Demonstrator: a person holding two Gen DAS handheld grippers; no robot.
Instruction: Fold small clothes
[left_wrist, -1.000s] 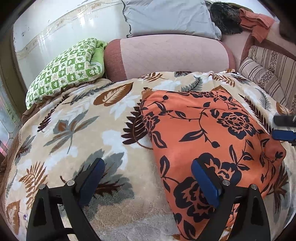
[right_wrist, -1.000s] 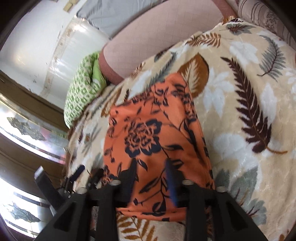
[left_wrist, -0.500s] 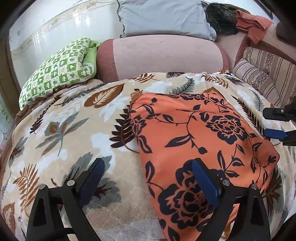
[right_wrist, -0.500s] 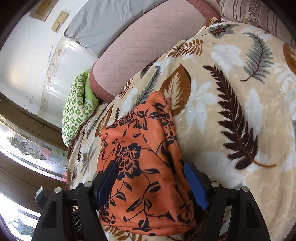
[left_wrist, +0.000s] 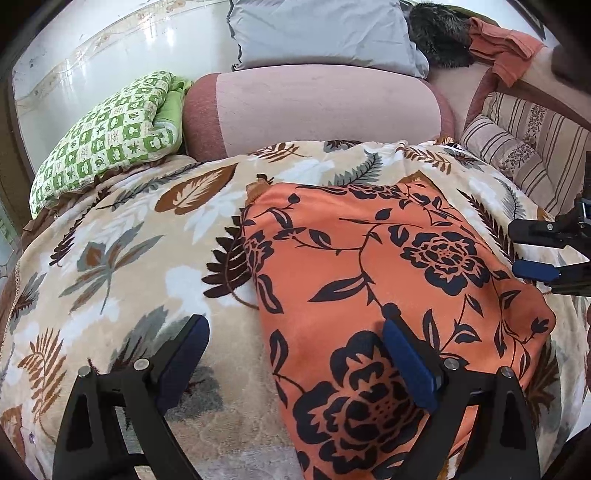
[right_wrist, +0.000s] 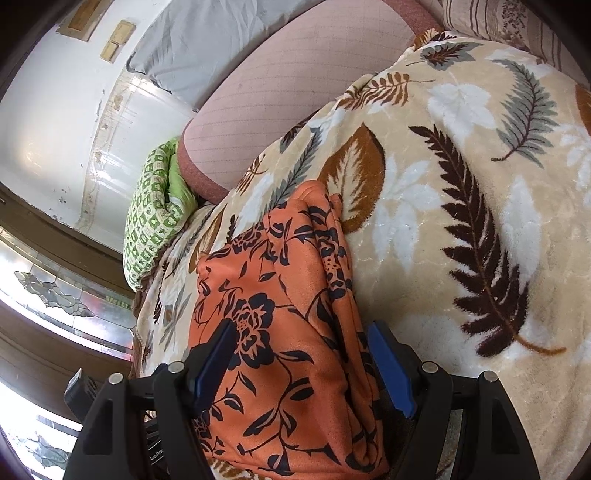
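An orange garment (left_wrist: 369, 277) with black flowers lies folded and flat on a leaf-patterned blanket (left_wrist: 129, 258). My left gripper (left_wrist: 295, 354) is open just above it. One blue pad hangs over the garment's near left part and the other over bare blanket. In the right wrist view the garment (right_wrist: 280, 332) shows its stacked folded edge. My right gripper (right_wrist: 303, 365) is open and straddles that near edge, with the pads clear of the cloth. From the left wrist view the right gripper (left_wrist: 535, 254) sits at the garment's right side.
A pink bolster (left_wrist: 314, 107) lies across the back of the blanket, with a grey pillow (left_wrist: 314, 33) behind it. A green checked pillow (left_wrist: 110, 136) is at the back left. Striped cushions (left_wrist: 517, 147) line the right side, and a rust cloth (left_wrist: 506, 44) lies at the back right.
The right gripper's fingers stand much wider apart than a second ago, and its view has rolled and drawn closer to the garment's edge. The left gripper has barely moved.
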